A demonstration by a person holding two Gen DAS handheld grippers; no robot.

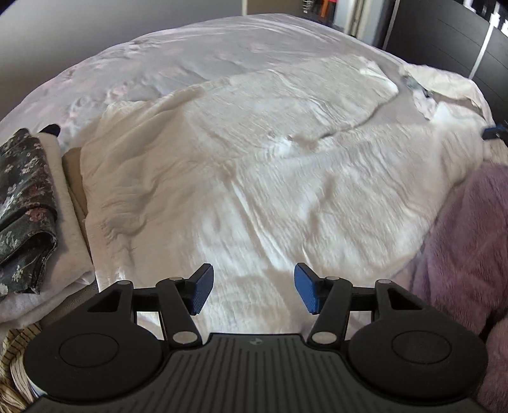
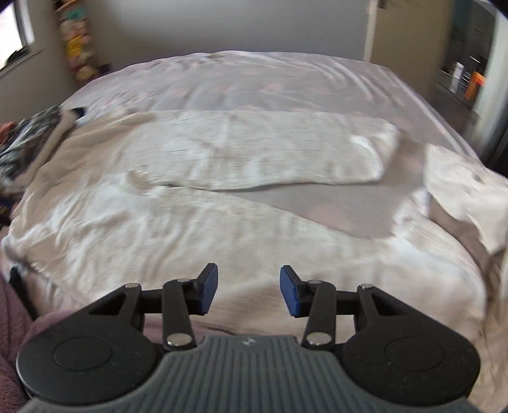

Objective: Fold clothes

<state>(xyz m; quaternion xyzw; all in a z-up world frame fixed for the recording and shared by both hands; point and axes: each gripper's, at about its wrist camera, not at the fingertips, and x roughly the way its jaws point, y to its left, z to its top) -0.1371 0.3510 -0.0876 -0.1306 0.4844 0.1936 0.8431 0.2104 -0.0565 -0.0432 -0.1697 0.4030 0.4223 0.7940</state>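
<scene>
**Trousers flat on bed, both grippers empty**

Left gripper (image 1: pixel 254 290) hovers over the cloth, jaws spread, nothing between them. Right gripper (image 2: pixel 248 290) same: jaws apart, holding nothing.

White crinkled trousers (image 1: pixel 241 178) lie spread across the bed (image 1: pixel 203 47). Waist end sits at the left, both legs run to the right. Near leg (image 2: pixel 190 235) passes just under both grippers; far leg (image 2: pixel 254 152) lies beyond it, with a wedge of bare sheet showing between them toward the cuffs. Fabric is wrinkled, partly motion-blurred.

Folded floral cloth (image 1: pixel 23 203) sits on a folded stack at the left, just beside the waist. Purple fleece blanket (image 1: pixel 470 241) at the near right. Loose white garment (image 1: pixel 444 85) past the cuffs.

Far half of the sheet is open. Grey wall (image 2: pixel 222 28) behind, dark furniture (image 1: pixel 444 35) far right.
</scene>
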